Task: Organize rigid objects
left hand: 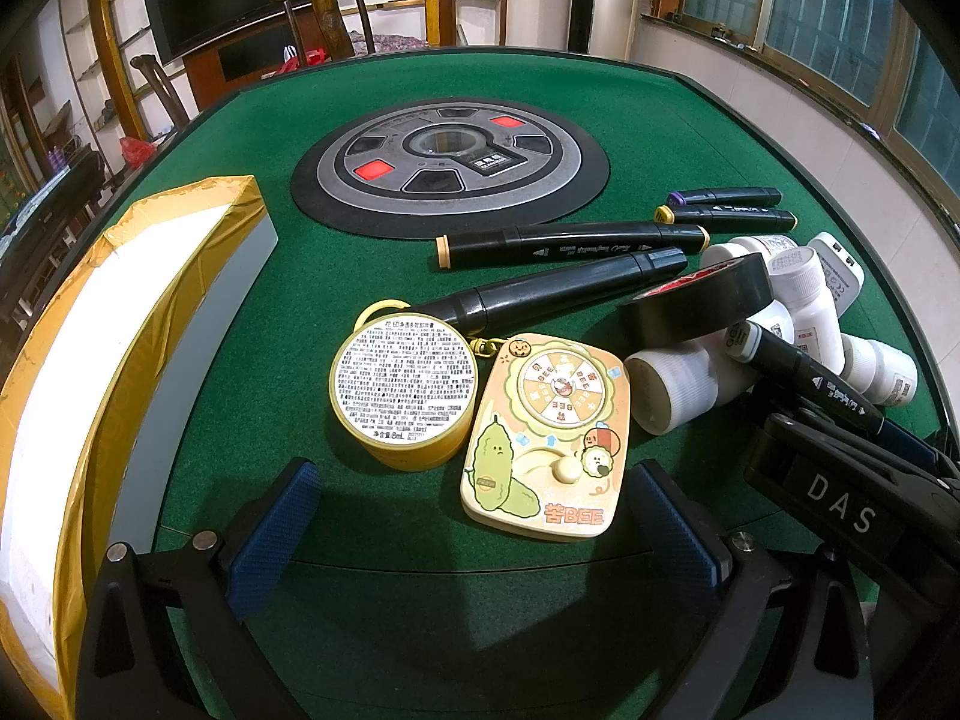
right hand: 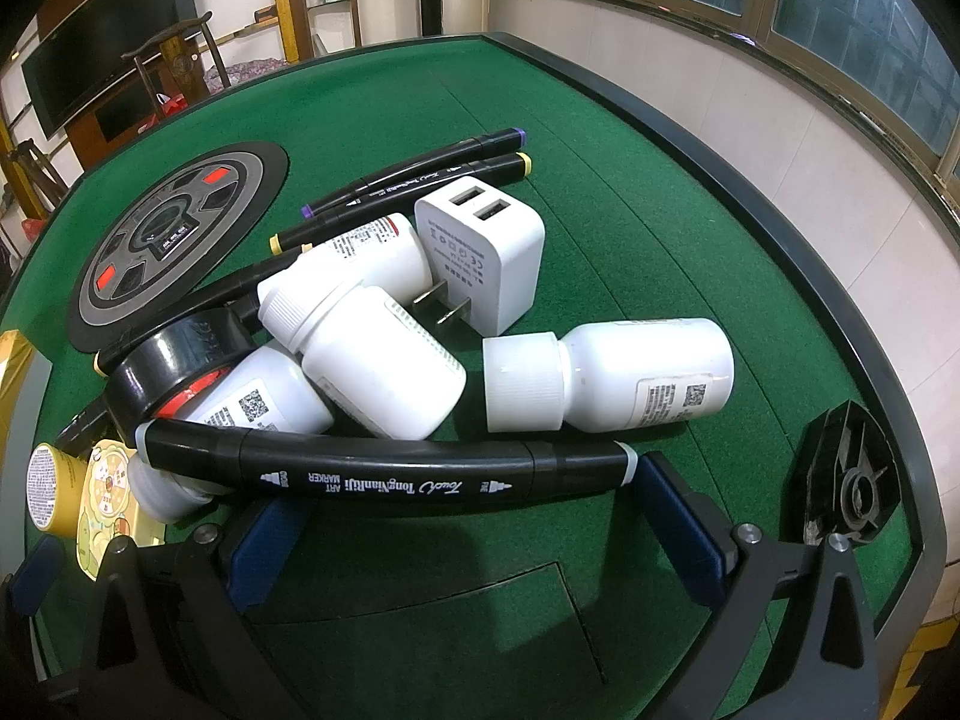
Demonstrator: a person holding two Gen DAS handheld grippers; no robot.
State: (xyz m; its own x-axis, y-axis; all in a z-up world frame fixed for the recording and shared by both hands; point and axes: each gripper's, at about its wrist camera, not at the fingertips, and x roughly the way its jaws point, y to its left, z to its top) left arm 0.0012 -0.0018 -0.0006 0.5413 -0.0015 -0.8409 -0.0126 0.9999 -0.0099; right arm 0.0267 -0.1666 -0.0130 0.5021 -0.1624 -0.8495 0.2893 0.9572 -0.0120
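Left gripper [left hand: 474, 531] was released, fingers spread wide, nothing between them. It hovered low over the green table [left hand: 372, 90] near the front edge. Just ahead of it: a yellow round tin [left hand: 403, 384], label side up, touching a cartoon toy card [left hand: 549, 438] on its right. A yellow ring clip joined the two at the top.

Right gripper [right hand: 474, 531] was also released, blue pads apart. A black art marker [right hand: 384, 471] lay crosswise just in front of its fingertips; I couldn't tell whether the pads touched it. The marker's left end rested on the pile.

Pile behind it: four white bottles on their sides. One bottle [right hand: 612, 378] lay apart to the right, cap pointing left. The other three were jammed together, with a black tape roll [right hand: 174, 369] leaning on the leftmost. A white USB charger [right hand: 486, 258] sat behind them, prongs toward the bottles.

More markers lay further back: a purple-capped marker [right hand: 414, 171] and a yellow-capped marker [right hand: 402, 198] side by side, plus two longer ones near the round centre panel [left hand: 450, 162].

At the table's left stood a gold-taped box [left hand: 114, 324], open top, white inside. Nothing from the pile was in it.
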